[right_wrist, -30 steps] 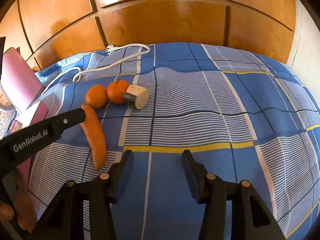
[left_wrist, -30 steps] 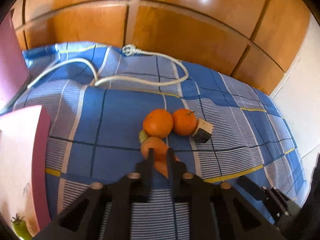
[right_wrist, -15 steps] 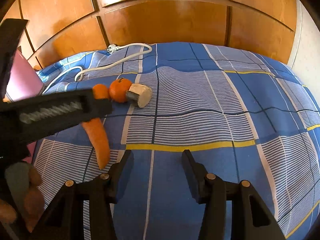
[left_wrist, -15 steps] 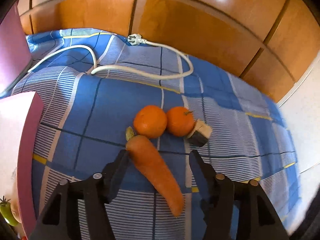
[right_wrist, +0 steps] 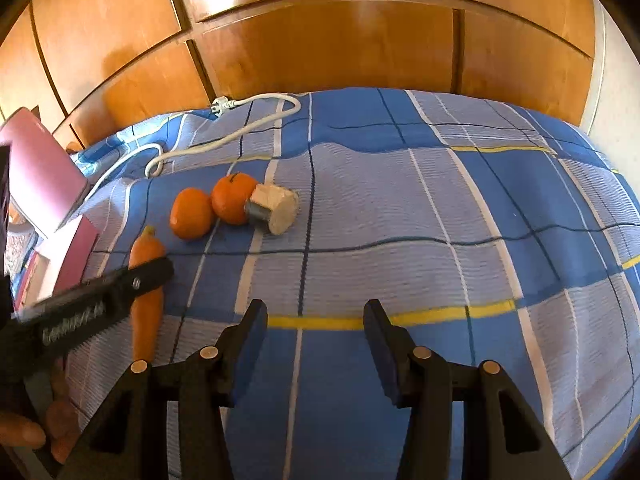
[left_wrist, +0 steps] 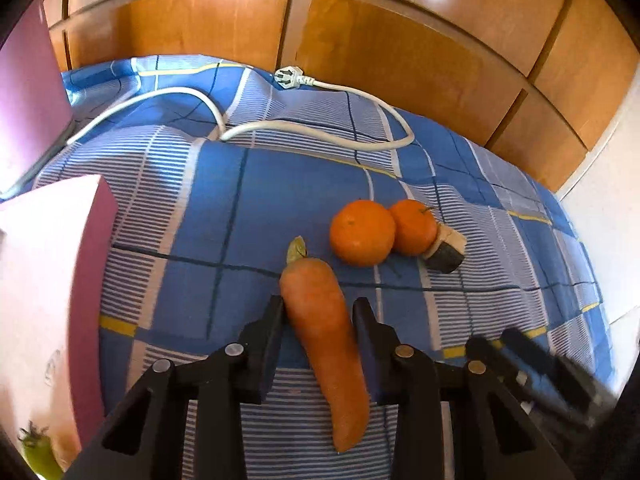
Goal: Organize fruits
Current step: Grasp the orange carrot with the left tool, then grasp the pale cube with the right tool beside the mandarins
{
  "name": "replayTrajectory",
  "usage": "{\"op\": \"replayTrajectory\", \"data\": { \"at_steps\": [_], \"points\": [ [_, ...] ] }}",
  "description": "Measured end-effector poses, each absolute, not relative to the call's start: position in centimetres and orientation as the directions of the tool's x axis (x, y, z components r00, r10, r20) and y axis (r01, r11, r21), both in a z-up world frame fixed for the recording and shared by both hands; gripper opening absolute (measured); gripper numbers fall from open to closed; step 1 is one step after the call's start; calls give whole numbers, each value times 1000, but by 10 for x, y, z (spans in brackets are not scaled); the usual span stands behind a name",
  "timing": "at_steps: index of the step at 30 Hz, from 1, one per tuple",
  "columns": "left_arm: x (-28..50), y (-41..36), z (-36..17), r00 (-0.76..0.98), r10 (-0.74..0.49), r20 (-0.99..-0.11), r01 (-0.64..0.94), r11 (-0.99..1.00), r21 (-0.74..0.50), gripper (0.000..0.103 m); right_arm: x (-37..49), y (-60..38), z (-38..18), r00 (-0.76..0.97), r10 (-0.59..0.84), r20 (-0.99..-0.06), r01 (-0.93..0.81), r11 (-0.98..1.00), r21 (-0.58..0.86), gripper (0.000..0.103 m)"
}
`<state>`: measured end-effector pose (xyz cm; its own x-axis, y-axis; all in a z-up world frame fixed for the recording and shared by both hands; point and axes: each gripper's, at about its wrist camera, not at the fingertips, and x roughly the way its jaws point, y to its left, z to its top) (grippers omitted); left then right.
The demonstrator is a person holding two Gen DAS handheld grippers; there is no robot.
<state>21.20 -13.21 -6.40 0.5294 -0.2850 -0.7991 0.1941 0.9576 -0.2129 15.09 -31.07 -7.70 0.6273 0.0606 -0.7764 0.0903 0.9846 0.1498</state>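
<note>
In the left wrist view, the left gripper [left_wrist: 318, 312] sits low in the centre of the frame with its jaws closing around the carrot [left_wrist: 324, 332]. The left finger [left_wrist: 266, 328] looks to be touching the carrot's thick upper part, while the right one lies right at its other side, so contact there is hard to confirm. The carrot lies on the blue checked cloth [left_wrist: 240, 200], leafy end pointing up the frame and tip down toward the camera. The grip is near the thick end, so I judge the long tapered tail could swing or slide out on lifting. Just right of and above the carrot top lie two touching oranges: the nearer orange [left_wrist: 362, 232] and the farther orange [left_wrist: 414, 226], with a small grey-and-beige block [left_wrist: 446, 248] against the latter. A nudge could roll them. A pink box [left_wrist: 52, 280] fills the left edge and a white cable [left_wrist: 304, 128] loops across the upper middle, well clear

In the right wrist view, the right gripper [right_wrist: 316, 340] hovers at lower centre, fingers spread over bare cloth, nothing between them. The left gripper crosses the carrot at middle left, hiding its midsection; the oranges lie just above it, left of centre
</note>
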Motion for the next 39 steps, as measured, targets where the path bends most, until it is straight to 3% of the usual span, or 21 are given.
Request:
{"op": "replayTrajectory", "data": {
  "at_steps": [14, 31, 34, 39],
  "points": [
    [213, -139, -67, 563, -237, -791, 225, 966, -129, 34, 201, -299, -76, 630, 60, -775, 36, 994, 106, 51],
    [220, -137, -70, 576, -232, -784, 209, 969, -134, 29, 225, -286, -80, 634, 59, -771, -27, 998, 54, 51],
    [220, -138, -71, 577, -230, -784, 211, 969, -128, 29, 226, -283, -80, 636, 72, -768, -47, 997, 54, 38],
    [220, -137, -71, 577, -228, -784, 212, 969, -125, 29, 224, -284, -79, 637, 84, -766, -49, 996, 68, 37]
  ]
}}
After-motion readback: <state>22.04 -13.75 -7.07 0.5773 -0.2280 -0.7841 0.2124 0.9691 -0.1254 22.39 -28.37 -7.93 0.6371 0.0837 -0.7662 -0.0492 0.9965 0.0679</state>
